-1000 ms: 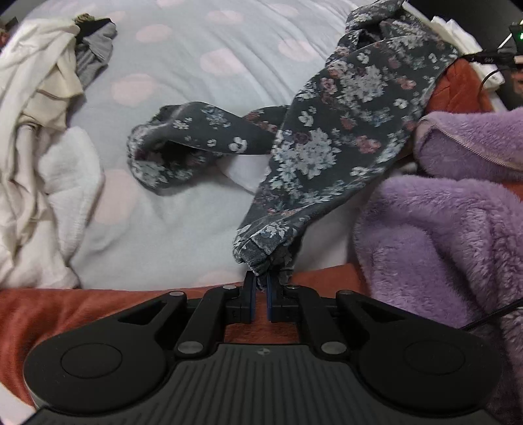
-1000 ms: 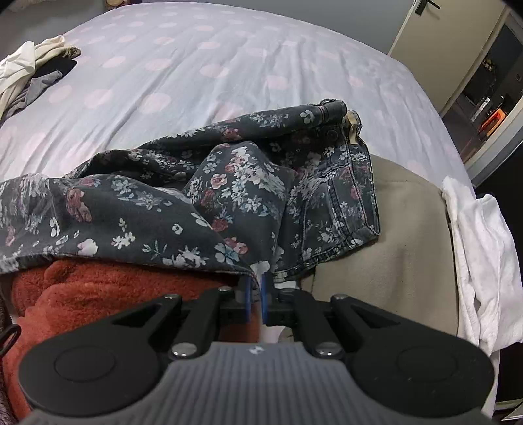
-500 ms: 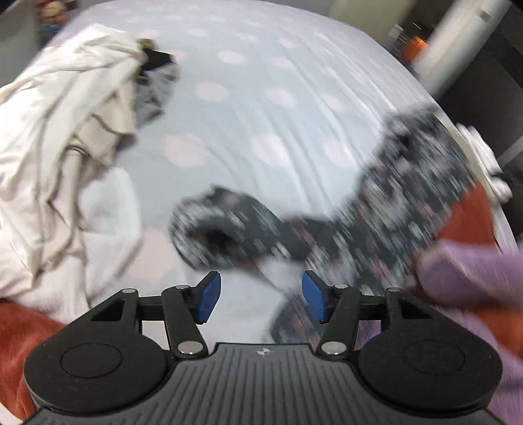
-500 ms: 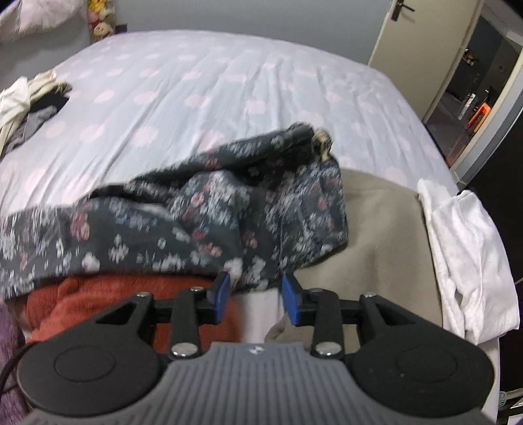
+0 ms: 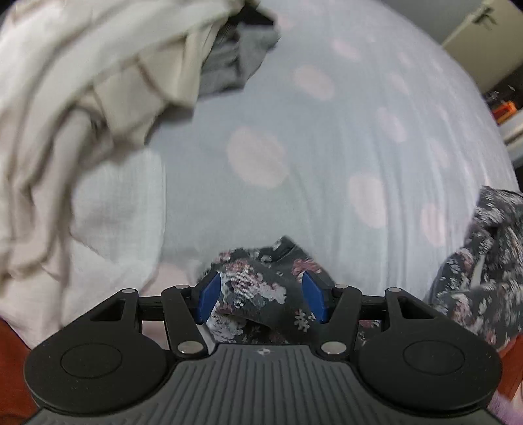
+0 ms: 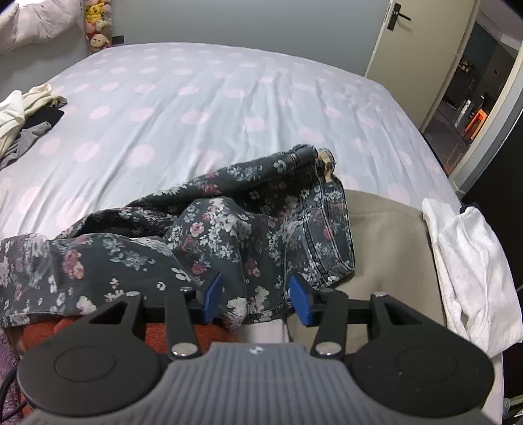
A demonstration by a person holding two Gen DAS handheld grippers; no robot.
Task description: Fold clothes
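Straddling floral trousers (image 6: 209,235) with jaws wide, right gripper (image 6: 255,299) grips nothing; trousers lie crumpled along the bed's (image 6: 228,98) near edge. Left gripper (image 5: 260,296), likewise wide apart, frames a trouser leg (image 5: 258,287) beside cream clothes (image 5: 81,98).

Polka-dot bed (image 6: 228,108), grey wall (image 6: 245,23), open door (image 6: 421,62)

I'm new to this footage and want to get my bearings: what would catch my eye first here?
The dark floral-print denim trousers sprawl crumpled across the near edge of the pale blue bed sheet with pink dots. Both the left gripper and the right gripper have open jaws straddling that fabric. A heap of cream and white clothes sits left in the left wrist view.
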